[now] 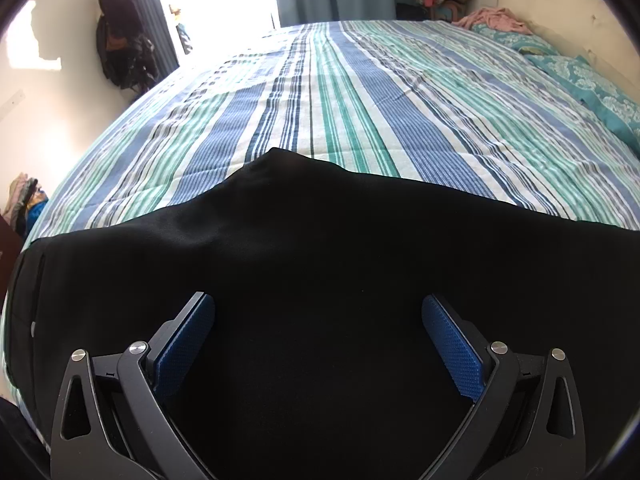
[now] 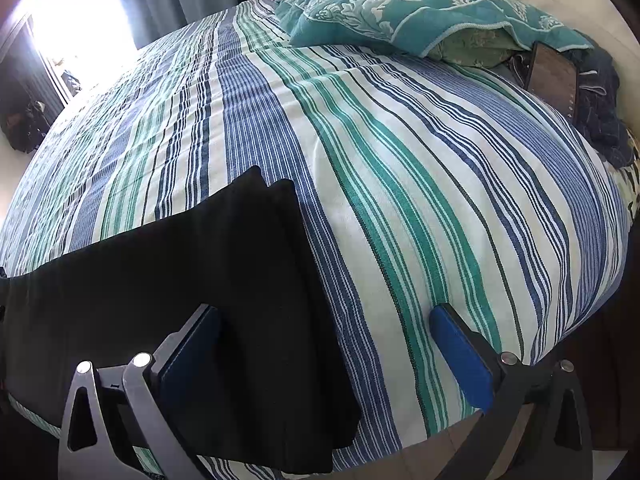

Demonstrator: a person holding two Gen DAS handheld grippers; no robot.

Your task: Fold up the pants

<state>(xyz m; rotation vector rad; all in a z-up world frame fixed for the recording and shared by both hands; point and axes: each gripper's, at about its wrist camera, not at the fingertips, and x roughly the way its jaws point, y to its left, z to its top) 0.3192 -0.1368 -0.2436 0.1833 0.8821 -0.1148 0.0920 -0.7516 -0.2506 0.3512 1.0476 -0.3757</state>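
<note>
Black pants [image 1: 320,248] lie flat across the near edge of the striped bed [image 1: 360,92], with a pointed fold toward the middle. My left gripper [image 1: 318,304] hovers over them, open wide, its blue pads [image 1: 188,344] clear of the cloth. In the right wrist view the two stacked leg ends of the pants [image 2: 224,280] reach to the lower middle. My right gripper [image 2: 324,312] stands open wide: its left finger is over the cloth, its right finger [image 2: 464,352] over bare sheet. Nothing is pinched between the pads.
Teal patterned pillows [image 2: 384,8] and a dark tablet [image 2: 554,76] on crumpled blue cloth lie at the head of the bed by a cream headboard [image 1: 560,8]. A pink garment [image 1: 496,20] sits far back. Bags hang on the left wall [image 1: 120,40].
</note>
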